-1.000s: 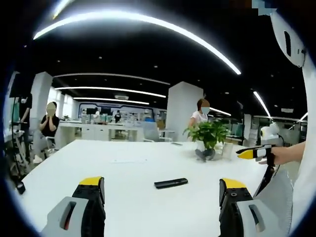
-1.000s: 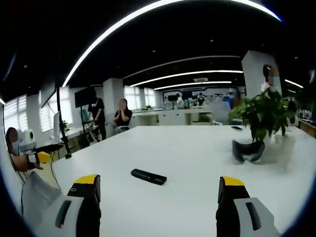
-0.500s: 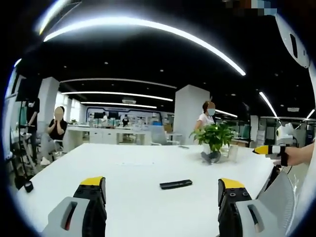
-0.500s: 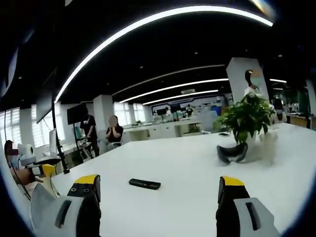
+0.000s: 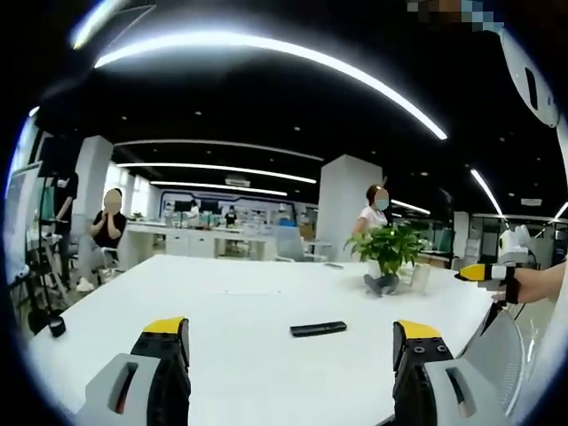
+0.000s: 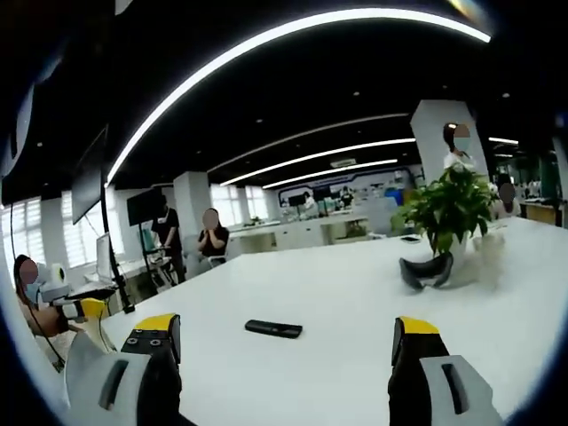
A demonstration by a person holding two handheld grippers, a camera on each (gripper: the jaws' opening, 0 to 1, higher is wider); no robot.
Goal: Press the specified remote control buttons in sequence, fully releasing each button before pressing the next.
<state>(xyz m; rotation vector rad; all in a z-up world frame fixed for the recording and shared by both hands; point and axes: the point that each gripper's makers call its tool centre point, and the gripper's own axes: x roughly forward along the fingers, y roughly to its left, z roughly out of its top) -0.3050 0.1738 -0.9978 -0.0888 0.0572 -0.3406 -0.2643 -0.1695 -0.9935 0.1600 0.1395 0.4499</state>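
Lying flat on the white table (image 5: 222,355), the black remote (image 5: 318,328) is sitting ahead of the left gripper (image 5: 291,342) and right gripper (image 6: 284,342), both gaping wide, touching neither.

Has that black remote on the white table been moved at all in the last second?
No. The remote lies flat on the table, just as far from the potted plant as before; the views shifted because the cameras moved.

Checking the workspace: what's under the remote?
The remote lies flat on the bare white table, ahead of both open grippers. Nothing else shows beneath it; the patch it covers is hidden.
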